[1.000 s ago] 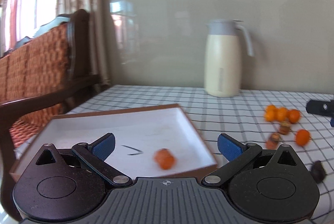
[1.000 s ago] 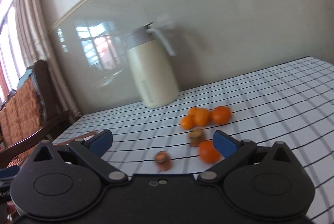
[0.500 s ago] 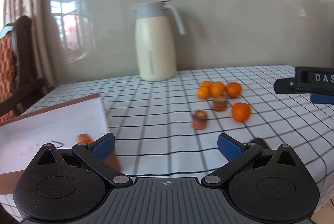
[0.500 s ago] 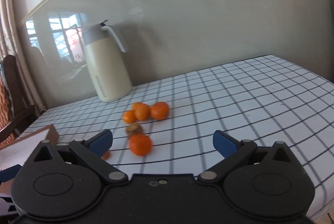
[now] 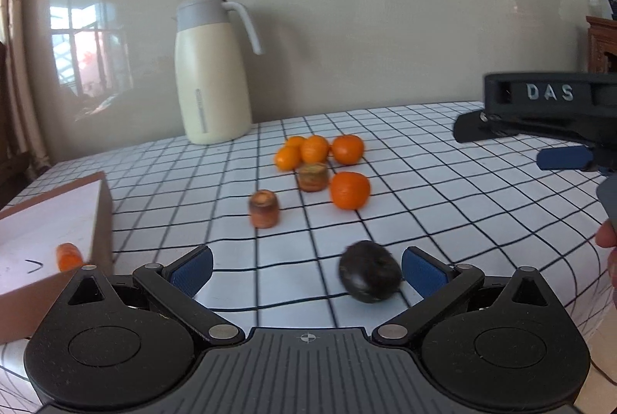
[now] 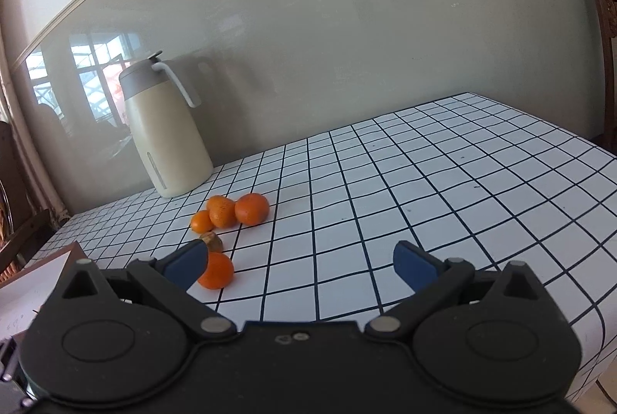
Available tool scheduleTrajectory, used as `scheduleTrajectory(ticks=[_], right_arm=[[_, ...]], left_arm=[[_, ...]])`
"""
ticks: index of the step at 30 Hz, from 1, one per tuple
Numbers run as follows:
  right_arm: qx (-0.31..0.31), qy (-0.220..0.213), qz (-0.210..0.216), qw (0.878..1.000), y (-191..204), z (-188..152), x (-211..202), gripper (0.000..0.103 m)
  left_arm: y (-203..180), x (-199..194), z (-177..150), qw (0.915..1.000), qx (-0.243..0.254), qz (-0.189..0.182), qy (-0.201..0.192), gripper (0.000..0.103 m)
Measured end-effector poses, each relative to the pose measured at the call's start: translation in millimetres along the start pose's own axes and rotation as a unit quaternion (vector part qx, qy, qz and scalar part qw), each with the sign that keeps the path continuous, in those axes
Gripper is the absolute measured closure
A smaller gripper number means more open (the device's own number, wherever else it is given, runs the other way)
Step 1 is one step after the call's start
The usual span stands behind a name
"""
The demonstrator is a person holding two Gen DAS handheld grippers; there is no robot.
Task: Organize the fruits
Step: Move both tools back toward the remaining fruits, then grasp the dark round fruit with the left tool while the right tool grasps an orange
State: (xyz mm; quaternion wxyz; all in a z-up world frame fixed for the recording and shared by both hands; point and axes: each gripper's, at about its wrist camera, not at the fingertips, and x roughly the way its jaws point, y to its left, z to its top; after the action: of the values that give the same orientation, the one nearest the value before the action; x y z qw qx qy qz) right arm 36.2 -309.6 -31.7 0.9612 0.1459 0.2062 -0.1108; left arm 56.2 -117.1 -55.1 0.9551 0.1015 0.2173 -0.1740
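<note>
Left gripper: jaws spread; dark fruit lies just inside the right pad. Ahead, bare checked cloth, then two brown pieces and oranges. Tray wall blocks the left. Right gripper: open cloth lies ahead and rightward; one orange sits beside its left pad.

A dark round fruit lies on the worktop, blurred. Beyond it stands a lone orange, with two brown stubby cylinders near it, one upright to its left, the other just behind. Three oranges cluster farther back, touching. An orange piece lies in the white tray at left.
</note>
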Motion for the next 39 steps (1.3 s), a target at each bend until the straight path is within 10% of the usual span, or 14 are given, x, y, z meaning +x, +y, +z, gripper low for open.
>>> scheduleTrajectory(ticks=[22, 31, 39], right_arm=[[-0.019, 0.001, -0.001, 1.000, 2, -1, -2, 0.006], [-0.032, 0.012, 0.010, 0.999, 5, -4, 3, 0.012], [-0.046, 0.050, 0.039, 0.997, 19, -3, 26, 0.028]], left_arm=[[-16, 10, -2, 0.9997, -0.017, -0.014, 0.007, 0.000], [-21, 14, -5, 0.9993, -0.022, -0.024, 0.021, 0.017], [-20, 21, -7, 0.9978, -0.038, -0.037, 0.040, 0.052]])
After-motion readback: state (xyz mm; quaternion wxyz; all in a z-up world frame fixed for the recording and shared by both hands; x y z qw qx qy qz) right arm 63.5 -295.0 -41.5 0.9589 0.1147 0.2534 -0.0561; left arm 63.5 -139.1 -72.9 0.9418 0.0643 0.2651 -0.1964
